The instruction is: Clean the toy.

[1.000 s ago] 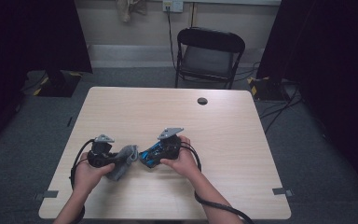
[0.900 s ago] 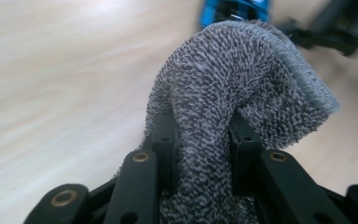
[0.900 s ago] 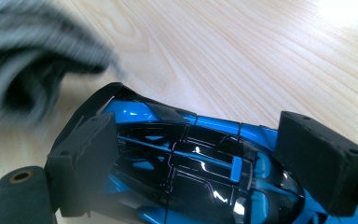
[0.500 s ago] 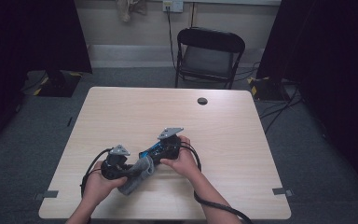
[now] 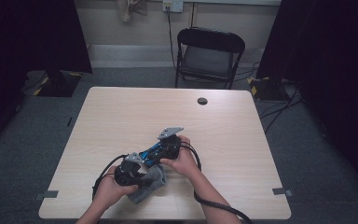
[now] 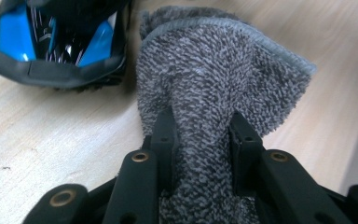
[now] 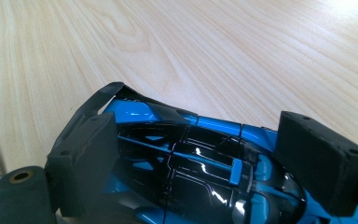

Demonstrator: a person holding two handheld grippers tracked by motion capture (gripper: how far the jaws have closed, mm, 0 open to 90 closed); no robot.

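A grey terry cloth (image 6: 205, 84) is pinched between the jaws of my left gripper (image 6: 200, 135), which is shut on it. From above, that left gripper (image 5: 129, 171) sits near the table's front edge, with the cloth (image 5: 150, 183) bunched to its right. A blue and black toy car (image 7: 186, 154) lies lengthwise between the pads of my right gripper (image 7: 200, 140), which is shut on its sides. In the high view the car (image 5: 151, 152) points from the right gripper (image 5: 164, 148) toward the cloth. The car's end (image 6: 51, 46) is just beside the cloth.
The light wooden table (image 5: 121, 116) has a black round cable hole (image 5: 202, 101) near its far edge. A black folding chair (image 5: 209, 56) stands behind it. Cables trail from both grippers over the front edge.
My left gripper has carried the cloth rightward and nearer the front edge, up against the car's end. The right gripper and the car have stayed put.
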